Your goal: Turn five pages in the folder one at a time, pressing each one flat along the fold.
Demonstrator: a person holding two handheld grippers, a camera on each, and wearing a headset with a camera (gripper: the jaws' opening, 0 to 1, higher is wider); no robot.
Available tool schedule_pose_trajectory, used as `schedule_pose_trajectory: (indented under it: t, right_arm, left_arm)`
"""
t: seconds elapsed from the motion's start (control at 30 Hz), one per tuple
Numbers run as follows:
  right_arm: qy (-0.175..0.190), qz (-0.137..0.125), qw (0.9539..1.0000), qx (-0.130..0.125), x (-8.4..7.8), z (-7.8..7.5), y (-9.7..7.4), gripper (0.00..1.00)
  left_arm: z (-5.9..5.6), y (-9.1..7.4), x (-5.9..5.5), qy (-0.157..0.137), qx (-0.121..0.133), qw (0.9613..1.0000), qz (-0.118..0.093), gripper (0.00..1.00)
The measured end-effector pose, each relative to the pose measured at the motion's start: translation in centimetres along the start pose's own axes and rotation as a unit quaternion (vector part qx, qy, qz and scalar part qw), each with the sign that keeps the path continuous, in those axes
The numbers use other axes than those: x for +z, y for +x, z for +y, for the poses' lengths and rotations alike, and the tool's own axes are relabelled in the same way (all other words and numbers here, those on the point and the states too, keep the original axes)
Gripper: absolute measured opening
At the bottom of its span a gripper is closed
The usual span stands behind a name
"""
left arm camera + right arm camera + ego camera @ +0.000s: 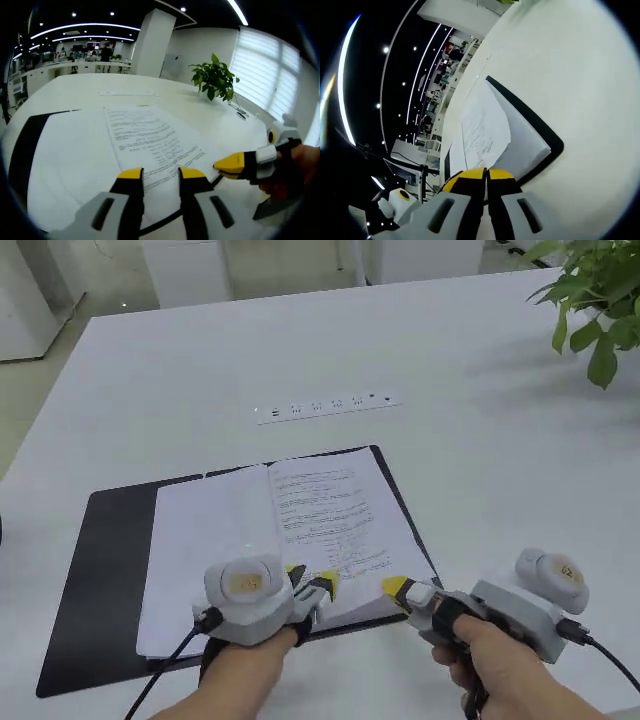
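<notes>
Progress indeterminate: black folder (105, 560) lies open, printed white page (320, 520) unlifted, left gripper (312, 578) jaws narrowly apart, right gripper (395, 587) jaws closed.

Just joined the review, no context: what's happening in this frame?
A person holds two grippers at the near edge of an open black folder on a white table. The left gripper hovers open over the bottom of the printed page. The right gripper, jaws shut, sits at that page's lower right corner; whether it grips the paper is unclear.
</notes>
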State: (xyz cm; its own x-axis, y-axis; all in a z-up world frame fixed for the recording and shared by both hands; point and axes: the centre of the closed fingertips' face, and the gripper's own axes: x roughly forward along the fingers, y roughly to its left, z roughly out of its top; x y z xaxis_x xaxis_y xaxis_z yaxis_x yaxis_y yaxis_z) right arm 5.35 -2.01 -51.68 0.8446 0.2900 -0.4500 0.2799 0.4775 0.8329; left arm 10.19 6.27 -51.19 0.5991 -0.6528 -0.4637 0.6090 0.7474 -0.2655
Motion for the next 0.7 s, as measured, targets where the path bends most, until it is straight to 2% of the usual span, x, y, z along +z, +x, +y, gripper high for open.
schedule_pose_trajectory:
  t: [0.13, 0.3, 0.43, 0.47, 0.57, 0.7]
  right_arm:
    - [-0.042, -0.012, 0.9990, 0.008, 0.1, 1.6, -0.4, 0.00]
    - [-0.063, -0.026, 0.9976, 0.011, -0.2, 2.9, -0.8, 0.00]
    - [-0.091, -0.039, 0.9949, 0.018, -0.5, 4.3, -1.2, 0.00]
    - [-0.110, -0.043, 0.9929, 0.018, -0.5, 4.7, -1.2, 0.00]
    - [-0.133, -0.045, 0.9898, 0.021, -0.9, 5.6, -1.3, 0.00]
    - [-0.197, -0.047, 0.9790, 0.023, -1.4, 7.1, -1.3, 0.00]
  left_arm:
    - [0.9, -2.4, 0.9, 0.028, -0.002, 0.9995, -0.012, 0.28]
    - [2.8, -5.6, 2.0, 0.048, 0.006, 0.9985, -0.024, 0.30]
    - [4.5, -7.7, 2.6, 0.046, 0.015, 0.9980, -0.040, 0.31]
    - [5.1, -8.3, 2.6, 0.043, 0.018, 0.9981, -0.042, 0.30]
    - [6.3, -9.4, 2.1, 0.038, 0.026, 0.9983, -0.036, 0.29]
    - [8.0, -11.4, 2.0, 0.028, 0.041, 0.9978, -0.044, 0.29]
